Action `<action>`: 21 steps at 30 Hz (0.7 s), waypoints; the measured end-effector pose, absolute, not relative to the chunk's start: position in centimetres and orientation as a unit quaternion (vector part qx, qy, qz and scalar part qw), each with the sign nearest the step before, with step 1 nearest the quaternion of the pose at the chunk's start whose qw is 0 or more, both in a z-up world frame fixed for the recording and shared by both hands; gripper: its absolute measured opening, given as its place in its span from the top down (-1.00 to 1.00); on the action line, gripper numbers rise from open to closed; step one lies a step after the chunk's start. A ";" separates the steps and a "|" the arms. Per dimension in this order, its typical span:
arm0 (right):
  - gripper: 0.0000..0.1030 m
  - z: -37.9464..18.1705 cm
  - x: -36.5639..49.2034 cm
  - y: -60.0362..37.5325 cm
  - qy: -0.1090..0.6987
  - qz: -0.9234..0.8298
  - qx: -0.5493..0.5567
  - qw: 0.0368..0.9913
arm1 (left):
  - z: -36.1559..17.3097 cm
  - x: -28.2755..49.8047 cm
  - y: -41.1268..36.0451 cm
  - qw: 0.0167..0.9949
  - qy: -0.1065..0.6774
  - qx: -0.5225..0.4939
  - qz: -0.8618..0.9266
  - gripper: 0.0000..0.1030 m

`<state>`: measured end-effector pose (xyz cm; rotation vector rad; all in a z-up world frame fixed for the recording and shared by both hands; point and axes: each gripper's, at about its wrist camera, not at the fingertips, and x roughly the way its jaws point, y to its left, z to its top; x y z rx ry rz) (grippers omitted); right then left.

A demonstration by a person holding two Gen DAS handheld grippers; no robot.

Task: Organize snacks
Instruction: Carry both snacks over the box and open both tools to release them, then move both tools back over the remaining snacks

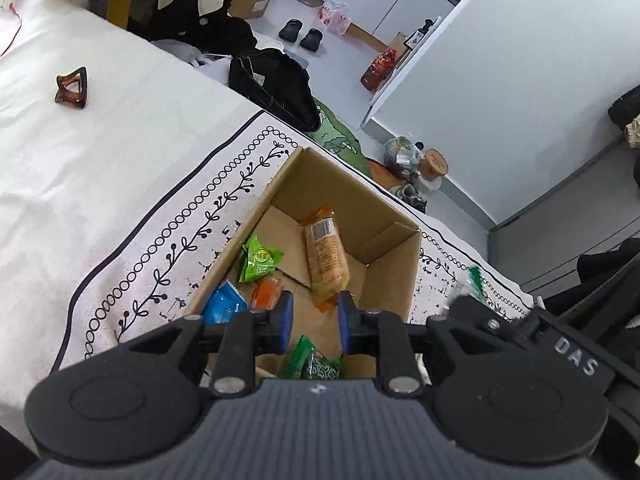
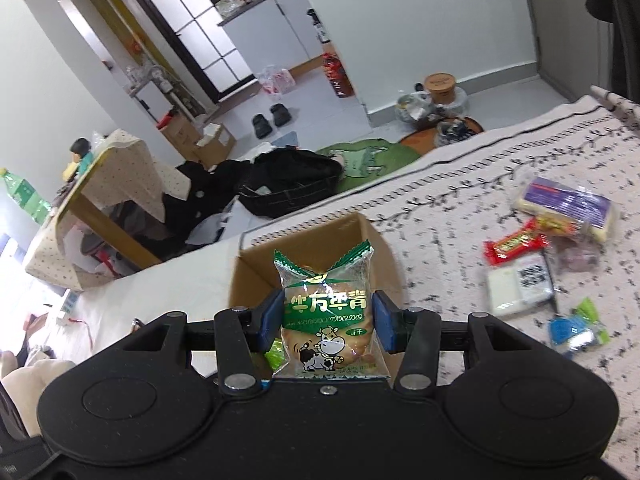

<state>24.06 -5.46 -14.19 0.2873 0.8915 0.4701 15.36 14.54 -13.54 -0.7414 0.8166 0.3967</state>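
An open cardboard box (image 1: 340,184) stands on a patterned cloth (image 1: 168,240). Inside lie a long orange packet (image 1: 326,258), a light green packet (image 1: 258,260), a blue one (image 1: 222,306), a small orange one (image 1: 266,294) and a dark green one (image 1: 312,362). My left gripper (image 1: 315,320) hangs over the box, its blue pads a little apart with nothing between them. My right gripper (image 2: 328,320) is shut on a green biscuit packet (image 2: 324,280) with a cow picture, just in front of the box (image 2: 256,264). That packet's tip (image 1: 476,276) shows blurred at the box's right.
More snacks lie on the cloth to the right: a purple and white pack (image 2: 568,204), a red candy (image 2: 516,246), a white packet (image 2: 520,284), a blue and green one (image 2: 572,328). A brown hair clip (image 1: 72,90) lies on the white sheet. Beyond the edge sits a black bag (image 1: 276,80).
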 end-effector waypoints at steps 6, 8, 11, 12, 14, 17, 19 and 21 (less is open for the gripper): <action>-0.18 -14.1 24.2 -5.6 0.422 0.231 0.137 0.866 | -13.6 15.2 15.0 0.827 0.388 -0.356 0.198 0.38; -0.24 -14.2 24.1 -6.2 0.424 0.224 0.137 0.867 | -13.7 15.1 15.1 0.825 0.389 -0.357 0.202 0.22; -0.36 -14.2 23.9 -7.5 0.424 0.208 0.133 0.871 | -13.5 15.1 14.9 0.826 0.388 -0.354 0.206 0.01; -0.41 -14.2 23.9 -7.9 0.424 0.203 0.132 0.873 | -13.4 15.2 14.8 0.827 0.387 -0.350 0.207 -0.04; -0.45 -14.3 23.8 -8.9 0.425 0.192 0.130 0.875 | -13.1 15.4 14.4 0.832 0.388 -0.336 0.212 -0.32; -0.51 -14.3 23.6 -10.3 0.427 0.179 0.127 0.877 | -13.0 15.5 13.8 0.834 0.389 -0.334 0.204 -0.51; -0.57 -14.4 23.4 -11.1 0.428 0.171 0.125 0.879 | -13.0 15.6 13.4 0.834 0.392 -0.331 0.204 -0.54; -0.61 -14.3 23.3 -11.8 0.427 0.166 0.122 0.880 | -12.7 15.7 12.9 0.838 0.393 -0.317 0.206 -0.60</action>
